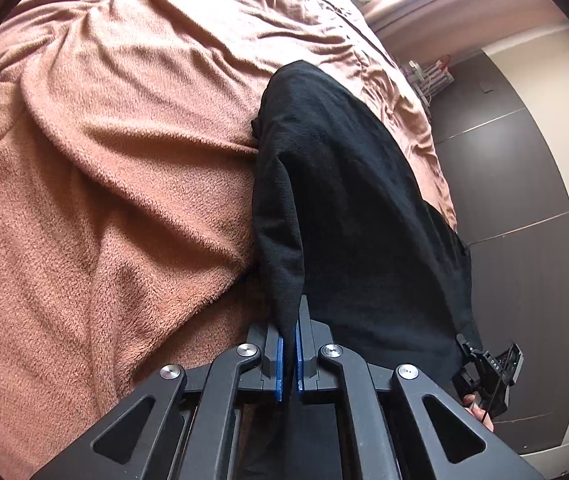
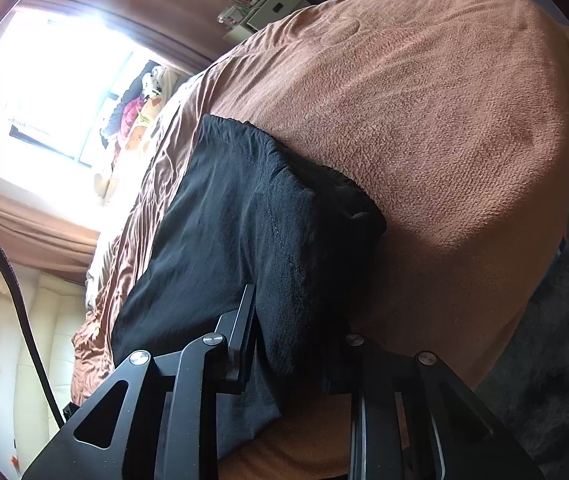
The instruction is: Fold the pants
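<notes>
Pants (image 1: 348, 208): black, soft knit fabric, laid lengthwise on a bed, along the edge nearest the floor. In the right wrist view the pants (image 2: 236, 232) show a stitched seam and a gathered, bunched end lying on the blanket.

Left gripper (image 1: 289, 354): black frame with blue pads. Jaws closed almost fully together, pinching a narrow point of the pants' fabric between the pads. The fabric rises from the pads as a thin fold and widens into the main body of the garment.

Right gripper (image 2: 292, 344): black frame, seen from behind. Jaws partly closed, one finger on each side of a thick fold of the pants; the fold fills the gap between them, and the fingers appear to press on it. Seen at the lower right edge of the left wrist view, the right gripper (image 1: 488, 376) sits at the corner of the garment, with part of a hand (image 1: 480, 410) below it.

Blanket (image 1: 104, 168): terracotta-brown fleece, creased, covering the bed under the pants.

Floor (image 1: 524, 240): dark panels with pale seams, beside the bed.

Window (image 2: 52, 80): bright, overexposed, at the far end of the bed.

Stuffed toys (image 2: 144, 96): a multicoloured heap near the window.

Cable (image 2: 12, 280): dark, curving along the left edge of the right wrist view.
</notes>
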